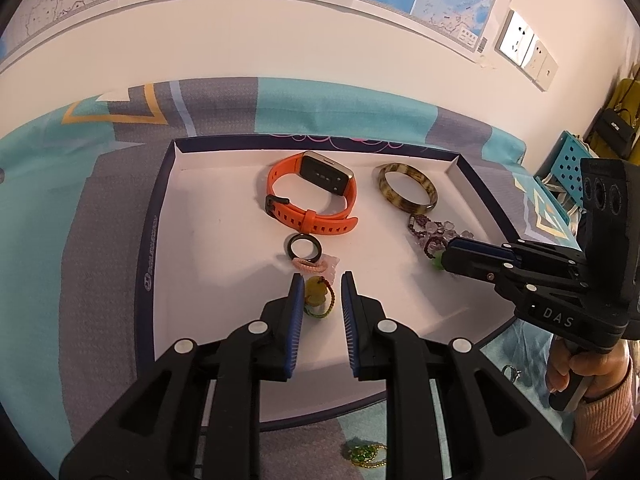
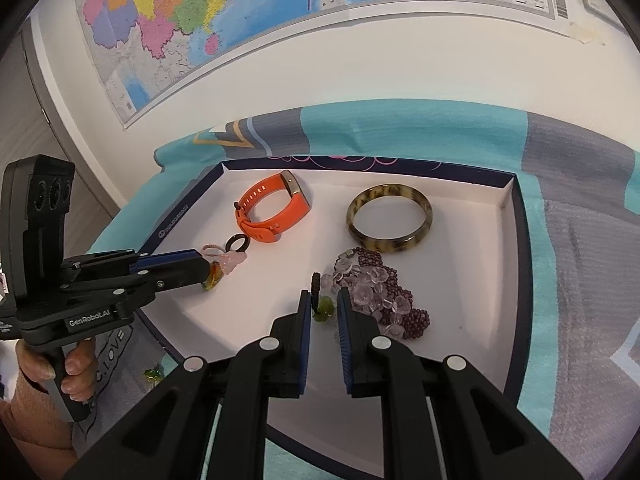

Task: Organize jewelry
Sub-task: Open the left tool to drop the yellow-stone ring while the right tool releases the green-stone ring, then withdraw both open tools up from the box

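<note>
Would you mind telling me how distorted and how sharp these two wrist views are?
Left wrist view: strong fisheye bending of the tray rim and dark corners; the orange watch is sharp. Right wrist view: the wall map edge curves, and the bangle is crisp.

Bedroom — bedspread (image 1: 60,200), handbags (image 1: 614,128).
</note>
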Demonstrator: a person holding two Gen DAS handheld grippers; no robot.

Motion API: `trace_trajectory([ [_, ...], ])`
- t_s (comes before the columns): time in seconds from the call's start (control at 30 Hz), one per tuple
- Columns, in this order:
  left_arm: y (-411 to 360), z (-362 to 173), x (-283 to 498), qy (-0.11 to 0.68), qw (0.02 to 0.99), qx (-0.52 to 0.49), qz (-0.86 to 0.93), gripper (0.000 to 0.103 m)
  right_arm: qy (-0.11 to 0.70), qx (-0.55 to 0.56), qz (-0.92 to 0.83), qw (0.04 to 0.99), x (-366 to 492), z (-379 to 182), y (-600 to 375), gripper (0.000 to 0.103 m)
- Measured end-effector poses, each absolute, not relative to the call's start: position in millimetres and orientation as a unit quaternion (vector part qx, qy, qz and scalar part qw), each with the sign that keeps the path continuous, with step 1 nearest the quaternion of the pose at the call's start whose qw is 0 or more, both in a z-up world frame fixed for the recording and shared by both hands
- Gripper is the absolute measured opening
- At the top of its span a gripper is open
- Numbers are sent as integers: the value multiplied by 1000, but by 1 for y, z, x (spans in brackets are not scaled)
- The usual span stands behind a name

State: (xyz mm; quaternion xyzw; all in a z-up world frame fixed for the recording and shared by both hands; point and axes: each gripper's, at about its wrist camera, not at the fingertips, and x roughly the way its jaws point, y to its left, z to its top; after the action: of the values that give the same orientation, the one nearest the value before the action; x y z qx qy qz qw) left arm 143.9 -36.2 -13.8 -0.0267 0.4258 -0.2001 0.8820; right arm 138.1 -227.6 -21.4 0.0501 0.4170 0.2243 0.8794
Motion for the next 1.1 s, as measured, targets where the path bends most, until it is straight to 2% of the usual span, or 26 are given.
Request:
trace_trajectory([
  [0.07,-35,-12,142,422,884,-26,-200,25,415,50,222,881,137,-21,-228,12],
  [0.17,-34,-7,136,411,891,-21,-192,39,412,50,220,883,135,-20,-229,12],
  [0.3,-30,3,125,392,900,-19,-188,49,407,51,218,886,131,-17,-231,13],
  [0.4,-27,10,114,379,907,-9,-184,56,399,54,217,889,126,-13,-234,22],
  [0.57,-20,19,92,357,916,-4,-185,65,387,64,221,893,116,-4,-239,24],
  [0.67,-15,22,81,350,917,-7,-189,72,376,64,230,895,103,3,-241,29],
  [0.93,0,29,48,327,922,-11,-206,79,363,55,247,897,58,14,-254,43],
  [1.1,1,17,33,333,921,5,-202,79,383,43,237,892,35,1,-258,46],
])
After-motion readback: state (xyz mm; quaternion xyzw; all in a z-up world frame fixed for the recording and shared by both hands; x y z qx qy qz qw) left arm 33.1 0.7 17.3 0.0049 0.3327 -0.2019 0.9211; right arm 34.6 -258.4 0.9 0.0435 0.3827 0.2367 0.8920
